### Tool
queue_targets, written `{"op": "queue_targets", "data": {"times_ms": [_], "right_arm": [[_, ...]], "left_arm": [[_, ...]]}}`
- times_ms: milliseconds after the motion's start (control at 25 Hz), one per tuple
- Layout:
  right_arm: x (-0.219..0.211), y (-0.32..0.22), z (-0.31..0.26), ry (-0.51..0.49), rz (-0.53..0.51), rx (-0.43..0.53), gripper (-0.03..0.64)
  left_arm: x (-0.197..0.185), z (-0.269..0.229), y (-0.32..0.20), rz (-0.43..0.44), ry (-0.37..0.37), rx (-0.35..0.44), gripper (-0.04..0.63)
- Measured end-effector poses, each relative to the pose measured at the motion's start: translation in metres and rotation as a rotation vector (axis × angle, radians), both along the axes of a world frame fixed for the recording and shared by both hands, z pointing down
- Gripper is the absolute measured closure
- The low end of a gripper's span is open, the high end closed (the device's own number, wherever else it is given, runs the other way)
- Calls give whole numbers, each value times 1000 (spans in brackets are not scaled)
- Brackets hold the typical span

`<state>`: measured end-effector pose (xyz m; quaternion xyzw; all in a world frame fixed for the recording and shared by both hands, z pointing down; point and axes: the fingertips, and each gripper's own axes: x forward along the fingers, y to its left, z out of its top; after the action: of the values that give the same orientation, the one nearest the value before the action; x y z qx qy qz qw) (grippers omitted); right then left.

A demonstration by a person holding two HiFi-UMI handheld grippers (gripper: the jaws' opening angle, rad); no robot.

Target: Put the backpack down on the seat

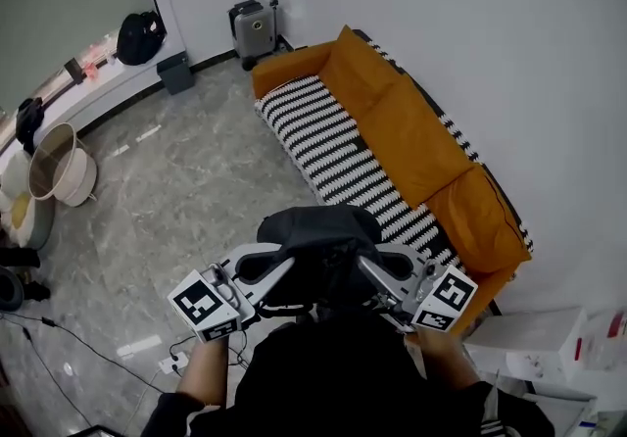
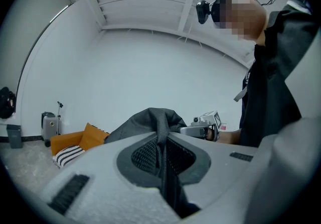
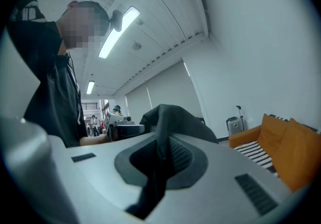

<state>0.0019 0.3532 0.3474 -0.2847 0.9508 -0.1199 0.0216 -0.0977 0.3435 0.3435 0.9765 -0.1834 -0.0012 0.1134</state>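
Backpack [image 1: 318,229] (black, soft fabric) is held up btwn both tools in front of the person's chest, off the floor [image 1: 186,190]. In head view the L gripper [image 1: 277,273] is at the backpack's 8 o'clock and the R gripper [image 1: 370,273] at its 4 o'clock, both pointing inward at it. L gripper view: jaws clenched on a dark webbing strip of the backpack, strip running down btwn the pads, bag bulk bunched just past the tips. R gripper view: same deal, jaws clamped tight on dark backpack fabric, a fold hanging out below. Striped seat [image 1: 328,156] of the orange sofa [image 1: 411,136] lies at the backpack's 12 to 1 o'clock. The backpack isn't resting on it; its far edge overlaps the seat's near end in head view. Grey suitcase [image 1: 252,28] is by the wall at the sofa's 11 o'clock. Basket [image 1: 61,166] is well apart at the backpack's 10 o'clock.
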Motion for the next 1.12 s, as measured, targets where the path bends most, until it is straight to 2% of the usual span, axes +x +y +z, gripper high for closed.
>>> {"op": "queue_targets", "data": {"times_ms": [160, 360, 440, 640, 840, 1120], "right_arm": [[-9, -18, 2, 2, -32, -3, 589], [-23, -47, 5, -1, -75, 2, 588], [-30, -62, 5, -4, -97, 8, 589], [-41, -108, 0, -9, -142, 22, 589], [-48, -155, -11, -36, -200, 18, 589], [-67, -229, -28, -48, -270, 36, 589]], "left_arm": [[-10, -3, -20, -26, 25, 28, 561], [-23, 1, -44, -57, -17, 7, 561], [-31, -1, -58, -72, 12, 21, 561], [-46, 0, -104, -115, -29, 26, 561], [-50, -15, -143, -145, -22, 4, 561], [-73, -26, -218, -214, -30, 60, 561]]}}
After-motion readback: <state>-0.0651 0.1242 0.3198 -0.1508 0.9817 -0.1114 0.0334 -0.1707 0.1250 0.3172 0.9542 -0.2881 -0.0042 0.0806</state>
